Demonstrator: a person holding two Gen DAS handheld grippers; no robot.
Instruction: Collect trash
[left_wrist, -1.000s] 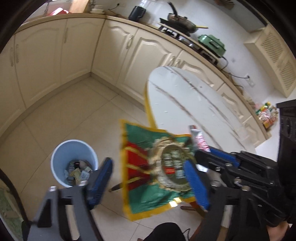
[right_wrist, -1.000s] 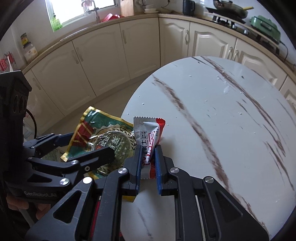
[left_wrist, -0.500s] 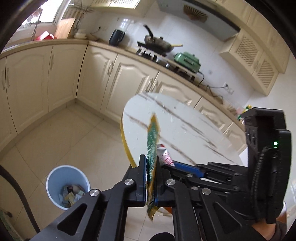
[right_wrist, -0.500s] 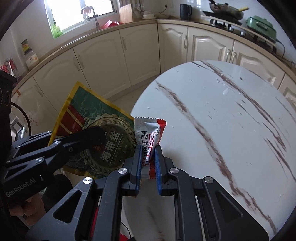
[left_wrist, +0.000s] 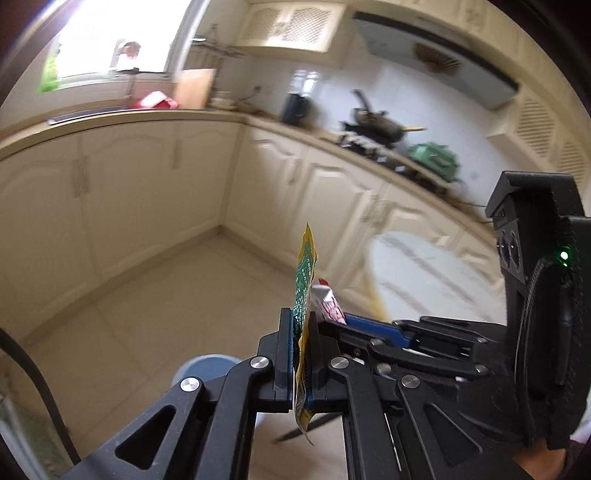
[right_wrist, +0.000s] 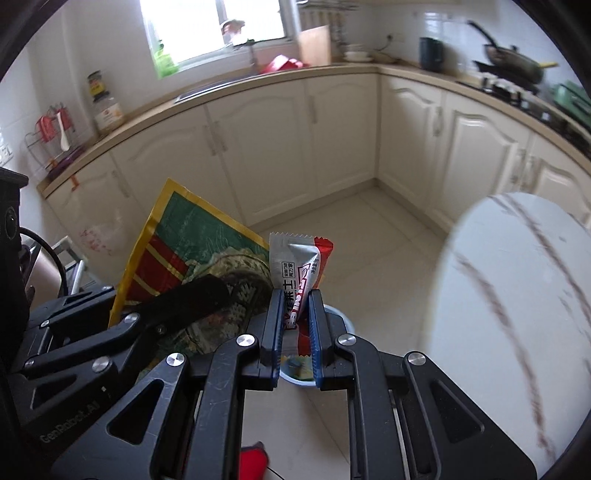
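Left gripper (left_wrist: 300, 325) clenched on our green packet (left_wrist: 303, 280) | right gripper (right_wrist: 295, 325) clenched on our silver-red sachet (right_wrist: 295, 266) | blue bin (right_wrist: 341, 319) just below.

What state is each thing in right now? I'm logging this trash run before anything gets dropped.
left gripper: shut on the green wrapper.
green wrapper: held upright, off the table.
right gripper: shut on the silver sachet.
silver sachet: held upright, crumpled.
blue bin: on the floor, open, trash inside.
marble table: nothing visible on it.
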